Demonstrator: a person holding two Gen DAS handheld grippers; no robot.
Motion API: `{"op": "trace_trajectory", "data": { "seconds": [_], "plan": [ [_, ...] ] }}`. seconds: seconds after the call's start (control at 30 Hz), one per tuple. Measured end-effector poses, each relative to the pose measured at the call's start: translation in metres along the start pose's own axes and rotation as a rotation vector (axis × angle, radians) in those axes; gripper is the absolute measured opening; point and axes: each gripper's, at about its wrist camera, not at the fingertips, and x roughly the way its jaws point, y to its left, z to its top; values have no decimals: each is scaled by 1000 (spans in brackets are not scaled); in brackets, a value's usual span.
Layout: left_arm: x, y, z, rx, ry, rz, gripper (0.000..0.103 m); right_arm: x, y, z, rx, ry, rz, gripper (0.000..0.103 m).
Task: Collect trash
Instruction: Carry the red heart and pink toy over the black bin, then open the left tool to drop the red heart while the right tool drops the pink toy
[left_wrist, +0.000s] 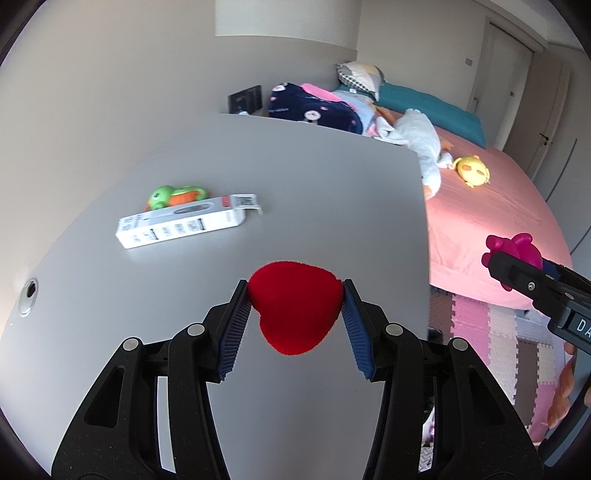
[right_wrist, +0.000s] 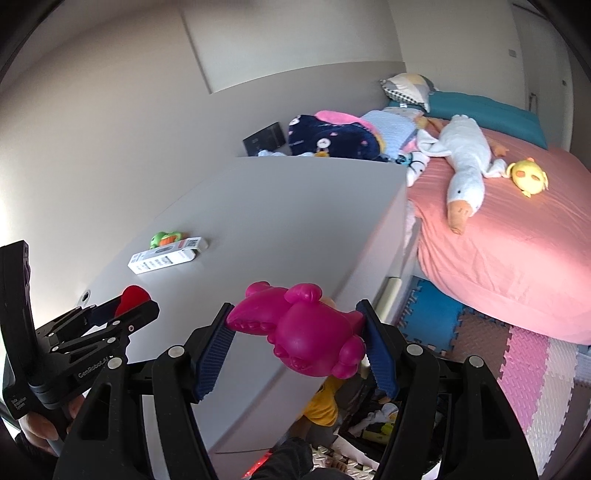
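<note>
Red plush heart (left_wrist: 293, 312) pinched in left gripper (left_wrist: 295, 314) jaws; right gripper (right_wrist: 295, 332) clamps a glossy magenta, seemingly plastic toy (right_wrist: 299, 328)

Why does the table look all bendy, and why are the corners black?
In both wrist views a fisheye lens curves the gray table edge and blacks out the corners. In the left view, daylight brightens the pink bed; in the right view, the white box stays sharp.

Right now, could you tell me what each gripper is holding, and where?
Left gripper: red plush heart, by its sides. Right gripper: pink toy, across its ends.
</note>
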Motion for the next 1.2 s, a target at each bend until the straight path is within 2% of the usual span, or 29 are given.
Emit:
{"op": "trace_trajectory", "data": {
  "seconds": [0.83,1.2],
  "plan": [
    [18,-104,10,168,20,-147,49,-38,-95,-9,136,-49,-163,67],
    [27,-155,13,256,39,-240,49,-53,-136,-12,203,-68,-247,67]
  ]
}}
